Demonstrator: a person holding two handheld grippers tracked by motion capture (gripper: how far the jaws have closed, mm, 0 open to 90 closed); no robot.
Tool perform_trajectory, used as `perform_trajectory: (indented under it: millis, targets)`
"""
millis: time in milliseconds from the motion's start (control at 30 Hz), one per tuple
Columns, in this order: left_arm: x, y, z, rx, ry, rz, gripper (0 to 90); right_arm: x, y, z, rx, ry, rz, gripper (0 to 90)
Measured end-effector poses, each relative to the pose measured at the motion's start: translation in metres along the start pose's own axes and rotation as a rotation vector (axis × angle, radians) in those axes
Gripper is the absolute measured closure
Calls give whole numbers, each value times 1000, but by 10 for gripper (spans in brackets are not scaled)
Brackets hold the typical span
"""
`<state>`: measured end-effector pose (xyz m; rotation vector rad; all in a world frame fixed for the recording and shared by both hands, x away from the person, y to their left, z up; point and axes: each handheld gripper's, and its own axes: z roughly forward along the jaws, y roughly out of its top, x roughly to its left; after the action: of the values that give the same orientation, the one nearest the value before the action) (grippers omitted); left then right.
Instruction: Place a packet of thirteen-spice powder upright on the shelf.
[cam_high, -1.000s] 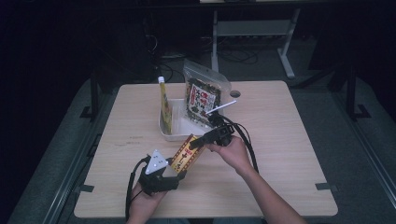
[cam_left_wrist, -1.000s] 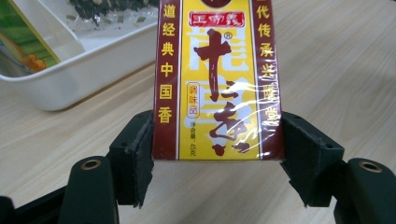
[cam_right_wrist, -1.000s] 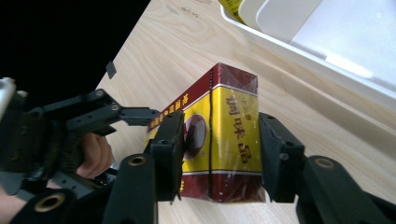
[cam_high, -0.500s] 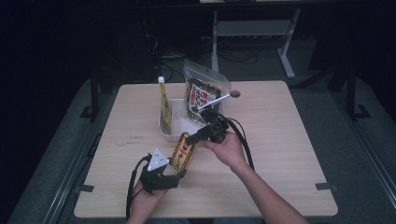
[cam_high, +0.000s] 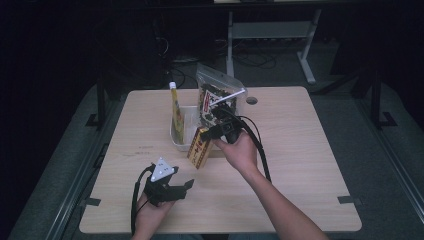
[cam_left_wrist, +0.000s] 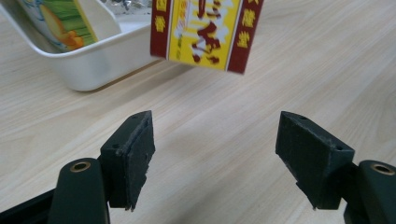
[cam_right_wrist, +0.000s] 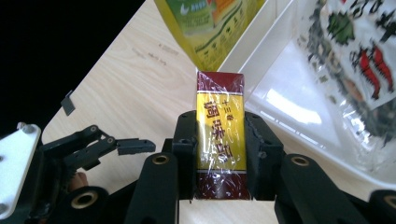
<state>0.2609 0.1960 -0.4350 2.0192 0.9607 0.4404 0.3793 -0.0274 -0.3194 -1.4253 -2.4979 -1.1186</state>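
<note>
Right gripper (cam_right_wrist: 219, 154) clamps a slim red-and-yellow box (cam_right_wrist: 219, 140) between its jaws, lifted off the worktop (cam_high: 300, 130) just beside the white tray (cam_high: 179, 141). Its film wrap shines; dark red Chinese characters run down the yellow panel, too stylised to read. A yellow-green pouch (cam_right_wrist: 210, 28) and a clear printed bag (cam_right_wrist: 355, 60) stand in the tray. Left gripper (cam_left_wrist: 217, 154) sits wide apart, empty, nearer the person.

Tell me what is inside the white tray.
The white tray holds a yellow-green pouch standing at one end and a clear bag of printed snacks at the other. The tray's floor beneath them is hidden. The red-and-yellow box hangs outside, in the right gripper.
</note>
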Motion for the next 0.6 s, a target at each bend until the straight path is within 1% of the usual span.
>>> perform_trajectory:
  millis: [100, 133, 333, 400, 600]
  targets:
    - [1, 0, -1, -1, 5, -6, 274, 3, 6, -2, -23, -37, -3, 685]
    - [3, 0, -2, -1, 16, -8, 273, 4, 7, -3, -31, -43, 1, 685]
    - [9, 0, -4, -3, 34, -22, 269, 6, 18, -3, -59, -77, 17, 685]
    - [11, -1, -4, -2, 43, -29, 267, 5, 21, -3, -64, -83, 22, 685]
    - [15, -1, -5, -4, 54, -38, 264, 4, 31, -1, -91, -99, 60, 684]
